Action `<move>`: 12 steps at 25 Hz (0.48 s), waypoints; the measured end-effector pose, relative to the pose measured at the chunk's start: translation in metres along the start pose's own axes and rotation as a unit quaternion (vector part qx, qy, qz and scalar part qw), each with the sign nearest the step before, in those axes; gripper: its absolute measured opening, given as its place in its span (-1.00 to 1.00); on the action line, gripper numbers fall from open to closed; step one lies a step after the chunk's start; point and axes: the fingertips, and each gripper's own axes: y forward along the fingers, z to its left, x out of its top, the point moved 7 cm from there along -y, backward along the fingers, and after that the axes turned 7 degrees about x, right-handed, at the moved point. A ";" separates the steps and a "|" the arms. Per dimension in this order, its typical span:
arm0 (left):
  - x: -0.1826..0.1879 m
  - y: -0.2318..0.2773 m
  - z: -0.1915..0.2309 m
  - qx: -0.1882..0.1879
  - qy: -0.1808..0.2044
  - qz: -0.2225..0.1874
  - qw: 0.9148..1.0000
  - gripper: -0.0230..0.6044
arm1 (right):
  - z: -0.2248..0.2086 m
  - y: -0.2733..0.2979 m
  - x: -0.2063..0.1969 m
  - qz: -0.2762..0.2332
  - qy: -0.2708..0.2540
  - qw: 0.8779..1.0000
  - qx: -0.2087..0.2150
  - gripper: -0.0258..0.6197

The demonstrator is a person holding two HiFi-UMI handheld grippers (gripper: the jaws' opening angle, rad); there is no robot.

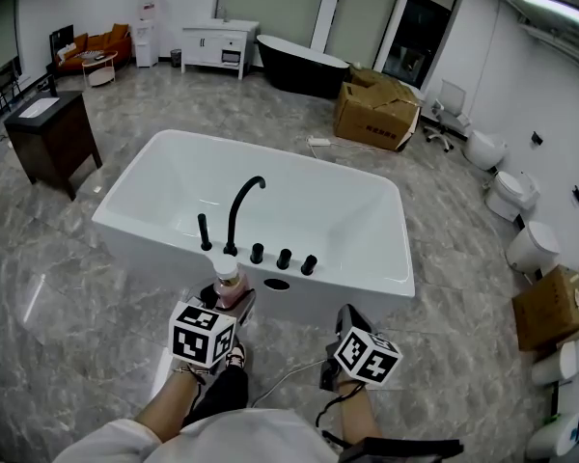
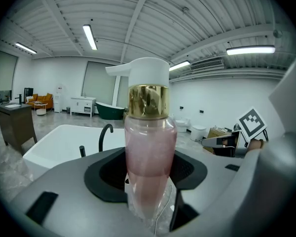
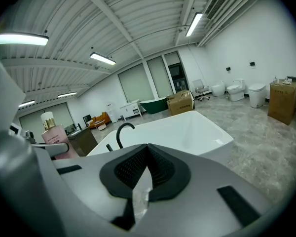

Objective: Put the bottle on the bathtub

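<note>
Showroom, grey marble floor (image 1: 68, 307), white bathtub (image 1: 367, 280); left gripper (image 1: 228, 303) clamps pink bottle (image 2: 150, 152), right gripper (image 3: 145, 168) jaws together.

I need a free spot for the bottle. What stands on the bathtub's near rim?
A black spout, a short black post left of it, three black knobs right of it. The bottle in the left gripper covers part of the rim below the post.
</note>
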 end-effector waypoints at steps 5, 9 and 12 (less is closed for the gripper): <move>0.011 0.023 0.005 -0.009 0.008 0.000 1.000 -0.17 | -0.005 0.021 0.011 -0.002 0.003 1.000 -0.005 -0.84; 0.020 0.043 0.015 -0.015 0.011 0.003 1.000 -0.17 | -0.006 0.040 0.022 -0.001 0.002 1.000 -0.008 -0.84; 0.031 0.058 0.022 -0.017 0.010 0.003 1.000 -0.17 | -0.006 0.053 0.035 -0.002 -0.001 1.000 -0.012 -0.84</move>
